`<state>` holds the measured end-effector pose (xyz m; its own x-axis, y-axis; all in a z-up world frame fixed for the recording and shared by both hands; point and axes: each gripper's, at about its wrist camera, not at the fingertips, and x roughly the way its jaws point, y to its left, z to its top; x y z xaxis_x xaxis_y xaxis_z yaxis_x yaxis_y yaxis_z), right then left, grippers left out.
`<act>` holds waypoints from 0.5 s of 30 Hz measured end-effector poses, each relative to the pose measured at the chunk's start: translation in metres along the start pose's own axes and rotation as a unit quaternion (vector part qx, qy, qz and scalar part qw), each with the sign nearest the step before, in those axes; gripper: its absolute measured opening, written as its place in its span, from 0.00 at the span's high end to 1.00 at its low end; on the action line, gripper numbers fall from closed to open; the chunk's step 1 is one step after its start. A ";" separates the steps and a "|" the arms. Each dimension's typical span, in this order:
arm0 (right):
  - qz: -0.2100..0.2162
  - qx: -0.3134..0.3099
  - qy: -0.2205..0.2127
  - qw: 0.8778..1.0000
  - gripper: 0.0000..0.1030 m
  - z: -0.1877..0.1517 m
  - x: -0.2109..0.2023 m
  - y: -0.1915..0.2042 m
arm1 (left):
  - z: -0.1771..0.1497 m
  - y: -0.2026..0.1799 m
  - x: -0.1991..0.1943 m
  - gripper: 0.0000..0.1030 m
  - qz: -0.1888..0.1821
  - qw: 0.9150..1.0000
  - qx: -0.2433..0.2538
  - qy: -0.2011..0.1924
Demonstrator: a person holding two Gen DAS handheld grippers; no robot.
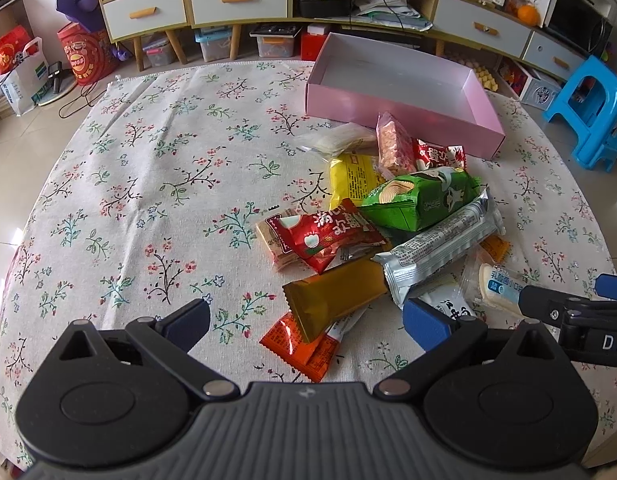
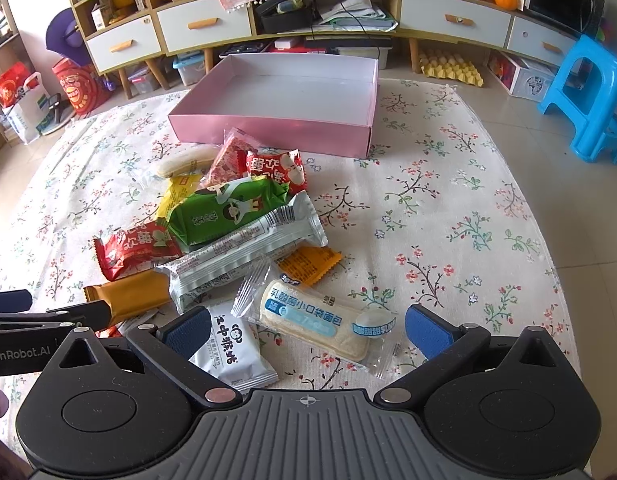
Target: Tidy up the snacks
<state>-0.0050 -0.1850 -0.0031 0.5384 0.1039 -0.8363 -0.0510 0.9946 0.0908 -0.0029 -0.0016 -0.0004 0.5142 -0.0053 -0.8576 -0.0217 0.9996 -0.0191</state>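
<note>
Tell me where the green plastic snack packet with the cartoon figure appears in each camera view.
Left wrist view: the green plastic snack packet lies right of centre, atop the pile.
Right wrist view: the packet lies left of centre, above the silver wrapper.
Shared landmark: the pink cardboard box, beyond the pile in both.

Left gripper (image 2: pixel 12 312) reads "GenRobot.AI", seemingly.
</note>
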 end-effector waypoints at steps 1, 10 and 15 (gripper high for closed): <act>0.000 0.000 0.001 1.000 0.00 0.000 0.000 0.000 | 0.000 0.000 0.000 0.00 0.000 1.000 0.001 0.001; 0.000 0.001 0.003 1.000 0.00 0.000 0.001 -0.001 | 0.003 0.002 0.004 0.00 0.000 1.000 0.003 0.004; 0.014 0.014 0.013 1.000 0.00 0.005 0.005 -0.007 | 0.008 0.004 0.011 0.00 -0.009 1.000 0.023 0.019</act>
<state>0.0028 -0.1915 -0.0052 0.5148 0.1319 -0.8471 -0.0417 0.9908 0.1290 0.0099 0.0028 -0.0058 0.4808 -0.0236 -0.8765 0.0273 0.9996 -0.0119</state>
